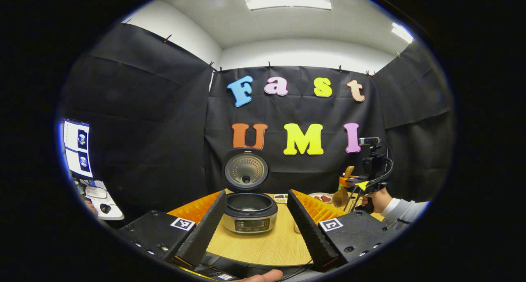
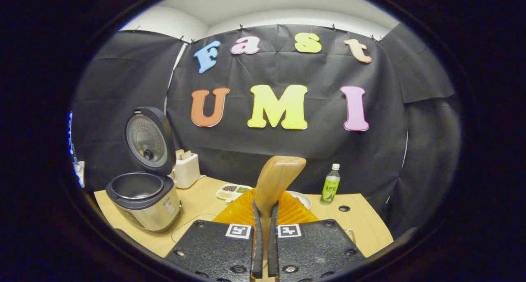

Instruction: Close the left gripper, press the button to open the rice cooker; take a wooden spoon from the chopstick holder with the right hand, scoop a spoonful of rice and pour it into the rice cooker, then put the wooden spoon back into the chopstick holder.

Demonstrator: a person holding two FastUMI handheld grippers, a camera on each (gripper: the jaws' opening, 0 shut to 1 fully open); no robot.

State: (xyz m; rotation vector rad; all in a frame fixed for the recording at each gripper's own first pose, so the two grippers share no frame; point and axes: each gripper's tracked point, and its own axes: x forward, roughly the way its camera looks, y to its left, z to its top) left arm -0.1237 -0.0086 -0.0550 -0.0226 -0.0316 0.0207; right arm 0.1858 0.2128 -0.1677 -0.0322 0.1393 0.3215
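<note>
The silver rice cooker point(image 1: 250, 218) stands on the wooden table point(image 1: 271, 245) with its lid point(image 1: 245, 169) swung up, so the dark inner pot is open to view. My left gripper point(image 1: 257, 193) is open, one finger on either side of the cooker and short of it. At the right, a hand holds my right gripper point(image 1: 361, 185), which carries the wooden spoon point(image 1: 340, 197). In the right gripper view, my right gripper point(image 2: 265, 204) is shut on the wooden spoon point(image 2: 279, 177), which sticks up above the fingers. There the cooker point(image 2: 144, 202) sits low at the left, lid point(image 2: 150, 140) raised.
A white appliance point(image 2: 187, 169) stands behind the cooker. A divided tray of grains point(image 2: 232, 191), a white plate point(image 2: 302, 197) and a green bottle point(image 2: 331, 185) line the table's back. A plate of red food point(image 1: 324, 197) lies near the right gripper. Monitors point(image 1: 78, 146) stand at far left.
</note>
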